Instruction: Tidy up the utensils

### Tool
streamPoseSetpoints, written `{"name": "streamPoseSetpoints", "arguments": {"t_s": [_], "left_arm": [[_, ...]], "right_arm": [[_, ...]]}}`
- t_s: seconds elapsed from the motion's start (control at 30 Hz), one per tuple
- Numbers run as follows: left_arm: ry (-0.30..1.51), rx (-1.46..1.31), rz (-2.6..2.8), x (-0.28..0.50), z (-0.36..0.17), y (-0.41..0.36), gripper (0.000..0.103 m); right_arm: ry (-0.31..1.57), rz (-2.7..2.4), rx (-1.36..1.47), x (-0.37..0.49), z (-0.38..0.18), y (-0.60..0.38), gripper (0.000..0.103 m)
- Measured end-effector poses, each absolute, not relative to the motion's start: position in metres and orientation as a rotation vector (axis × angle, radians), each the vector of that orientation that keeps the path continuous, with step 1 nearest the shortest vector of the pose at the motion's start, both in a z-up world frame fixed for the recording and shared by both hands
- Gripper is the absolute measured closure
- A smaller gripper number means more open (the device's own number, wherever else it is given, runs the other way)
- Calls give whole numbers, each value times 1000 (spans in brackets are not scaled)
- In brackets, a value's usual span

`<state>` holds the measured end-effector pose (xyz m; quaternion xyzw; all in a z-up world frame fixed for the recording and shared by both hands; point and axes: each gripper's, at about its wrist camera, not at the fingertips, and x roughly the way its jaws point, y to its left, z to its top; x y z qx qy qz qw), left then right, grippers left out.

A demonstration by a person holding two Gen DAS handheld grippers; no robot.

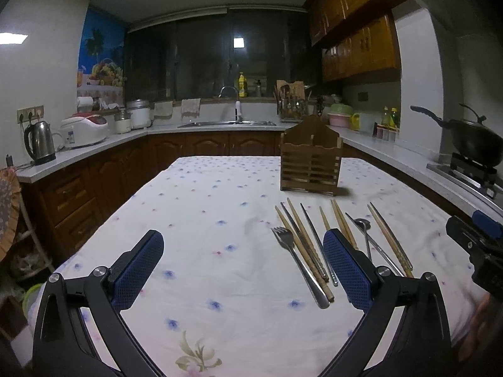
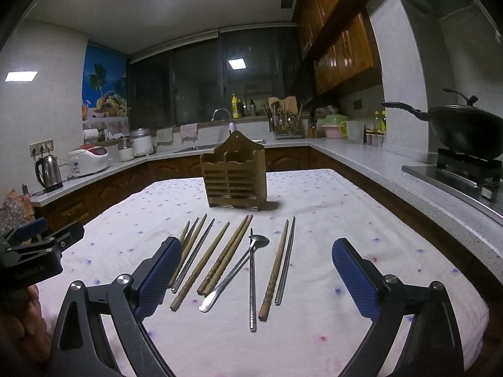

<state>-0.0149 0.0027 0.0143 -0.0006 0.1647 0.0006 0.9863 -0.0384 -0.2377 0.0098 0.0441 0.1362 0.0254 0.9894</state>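
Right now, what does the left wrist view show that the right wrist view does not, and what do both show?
Only the left wrist view shows the fork, lying at the left end of the row of utensils. In the right wrist view that spot is hidden behind a finger of the right gripper.

Only the right wrist view shows the spoon's whole handle.

Both show the wooden utensil holder, the wooden and metal chopsticks on the floral tablecloth, and the wok. The left gripper is open, like the right one.

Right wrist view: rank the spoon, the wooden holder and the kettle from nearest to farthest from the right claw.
1. Spoon, on the cloth just ahead, between the fingers.
2. Wooden holder, upright at the table's far end.
3. Kettle, on the left counter.
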Motion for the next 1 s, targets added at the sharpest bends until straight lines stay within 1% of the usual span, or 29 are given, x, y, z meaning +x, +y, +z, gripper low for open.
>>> {"name": "streamPoseSetpoints", "arguments": {"t_s": [1.0], "left_arm": [[394,-33,-23,-2,5,7,0]], "right_arm": [[299,70,98,-34,4,-228,5]]}}
